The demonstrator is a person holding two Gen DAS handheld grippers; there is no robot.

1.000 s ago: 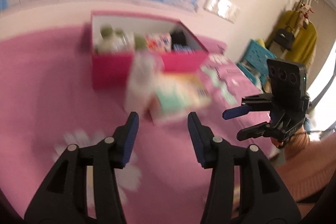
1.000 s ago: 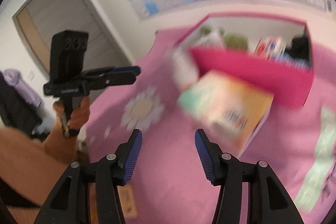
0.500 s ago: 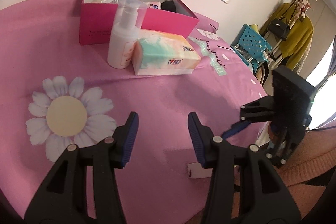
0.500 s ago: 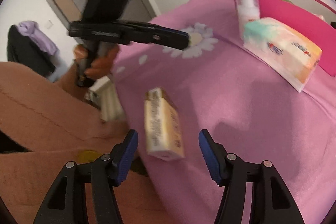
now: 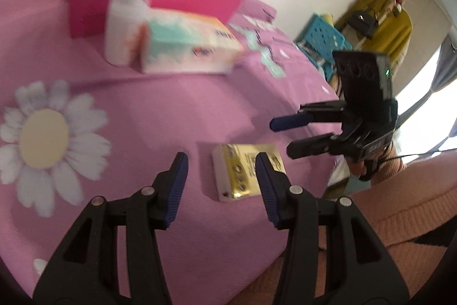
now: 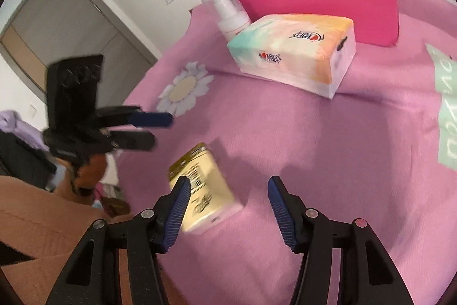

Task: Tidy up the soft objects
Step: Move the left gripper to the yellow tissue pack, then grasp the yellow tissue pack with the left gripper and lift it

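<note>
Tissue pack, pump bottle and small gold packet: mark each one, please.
Tissue pack (image 6: 297, 53), right wrist view, on its printed top face.
Pump bottle (image 6: 228, 16), right wrist view, on its white body.
Small gold packet (image 5: 245, 170), left wrist view, on its gold top face.

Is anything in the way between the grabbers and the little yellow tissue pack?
Nothing visible is. The small yellow tissue pack lies alone on the pink cloth, with the open right gripper and open left gripper right over it.
</note>
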